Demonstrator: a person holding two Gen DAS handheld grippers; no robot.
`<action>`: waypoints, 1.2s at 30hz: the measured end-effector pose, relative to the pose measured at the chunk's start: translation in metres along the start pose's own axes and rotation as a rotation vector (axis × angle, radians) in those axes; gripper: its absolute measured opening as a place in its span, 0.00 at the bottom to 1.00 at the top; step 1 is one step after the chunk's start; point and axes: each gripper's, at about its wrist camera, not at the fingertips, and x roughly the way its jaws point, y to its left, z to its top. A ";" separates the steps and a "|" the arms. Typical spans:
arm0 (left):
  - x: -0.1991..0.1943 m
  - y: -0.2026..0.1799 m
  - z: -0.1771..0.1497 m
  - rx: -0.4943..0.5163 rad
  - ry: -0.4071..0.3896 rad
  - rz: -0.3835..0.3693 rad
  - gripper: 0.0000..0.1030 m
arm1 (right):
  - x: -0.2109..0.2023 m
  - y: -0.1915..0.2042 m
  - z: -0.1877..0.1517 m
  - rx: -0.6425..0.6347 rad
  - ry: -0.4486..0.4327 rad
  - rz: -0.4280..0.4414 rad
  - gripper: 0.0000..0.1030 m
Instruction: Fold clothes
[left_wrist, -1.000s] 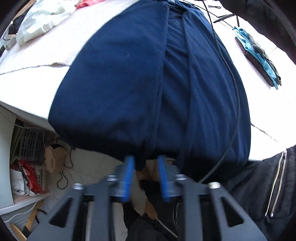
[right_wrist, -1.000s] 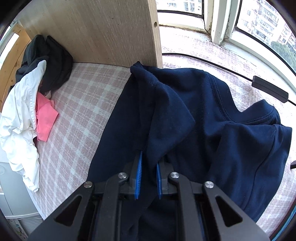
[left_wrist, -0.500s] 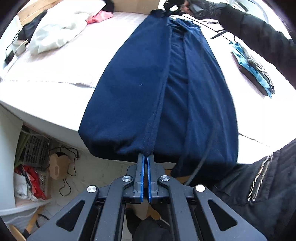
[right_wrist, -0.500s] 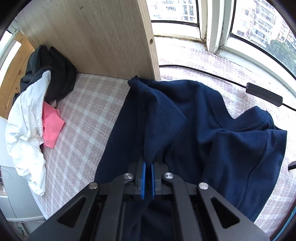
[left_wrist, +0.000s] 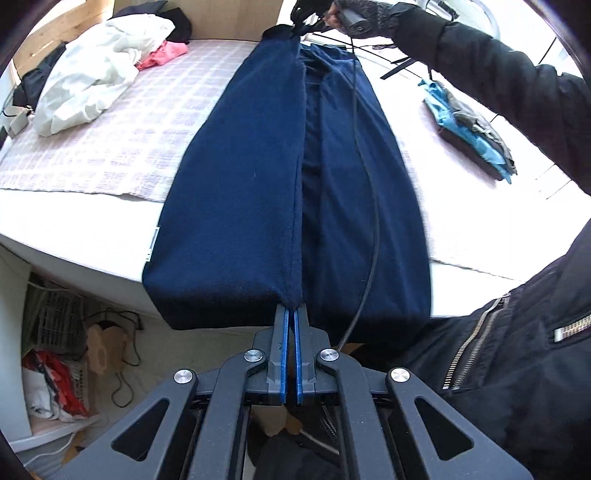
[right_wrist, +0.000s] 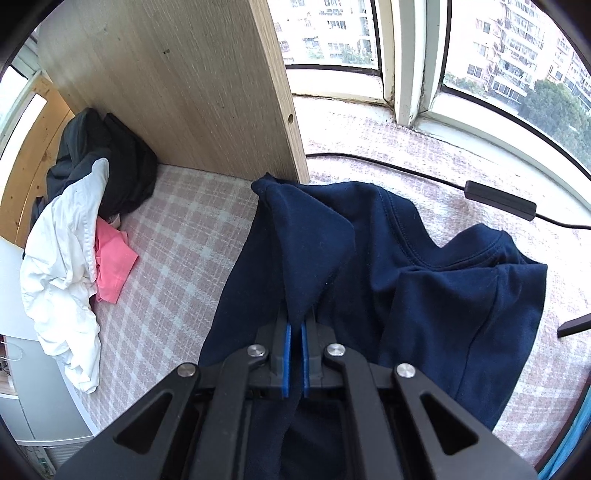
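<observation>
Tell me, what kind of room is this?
Probably a bedroom in a city flat: a checked bed cover with a clothes pile on it, a navy sweatshirt being folded, and a bay window facing apartment blocks.

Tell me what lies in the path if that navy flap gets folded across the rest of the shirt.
A black cable runs lengthwise over the right half of the navy shirt, where the flap would land. Both the left gripper and the right gripper are shut on the flap's edge.

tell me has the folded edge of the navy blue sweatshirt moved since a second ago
Yes. The navy blue sweatshirt, pinched by the left gripper, has been pulled taut and narrower: more of the pink checked cloth beside it now shows.
</observation>
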 end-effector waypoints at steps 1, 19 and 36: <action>0.002 -0.001 0.000 0.006 0.004 -0.004 0.02 | 0.002 -0.001 0.001 0.004 0.003 -0.006 0.04; 0.031 -0.011 -0.002 0.050 0.102 -0.016 0.08 | 0.033 -0.008 -0.014 -0.058 0.046 -0.180 0.07; 0.033 0.086 0.010 0.041 0.098 0.063 0.31 | -0.061 0.045 -0.076 -0.284 0.056 -0.017 0.29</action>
